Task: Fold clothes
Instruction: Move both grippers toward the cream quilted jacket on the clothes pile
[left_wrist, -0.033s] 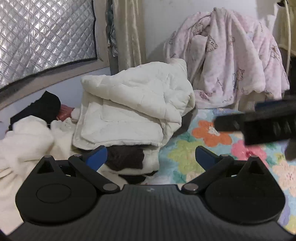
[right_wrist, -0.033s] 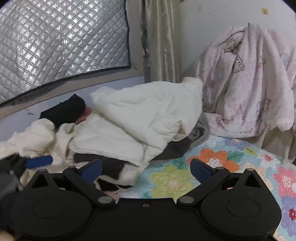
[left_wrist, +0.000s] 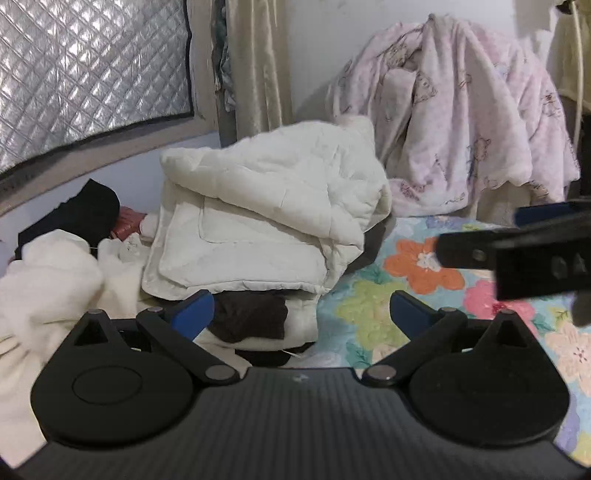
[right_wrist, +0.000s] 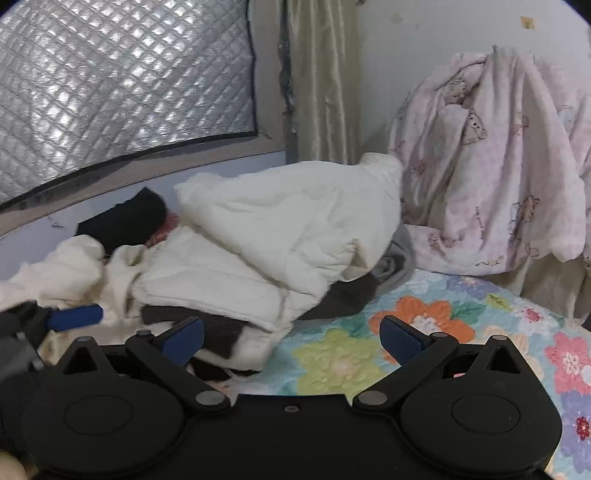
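Note:
A pile of clothes lies on the bed, topped by a cream quilted jacket (left_wrist: 266, 218) (right_wrist: 280, 236) over a dark brown garment (left_wrist: 251, 317) (right_wrist: 207, 328). A fluffy white garment (left_wrist: 48, 280) (right_wrist: 55, 269) and a black garment (left_wrist: 85, 214) (right_wrist: 125, 218) lie to the left. My left gripper (left_wrist: 301, 314) is open and empty just in front of the pile. My right gripper (right_wrist: 291, 338) is open and empty over the pile's right edge. It also shows at the right edge of the left wrist view (left_wrist: 517, 251), and the left gripper's fingertip (right_wrist: 74, 317) shows in the right wrist view.
A floral quilt (left_wrist: 424, 295) (right_wrist: 443, 332) covers the bed on the right. A pink patterned blanket (left_wrist: 461, 122) (right_wrist: 498, 166) is heaped at the back right. A silver quilted window cover (left_wrist: 85, 70) and a beige curtain (left_wrist: 258, 62) stand behind.

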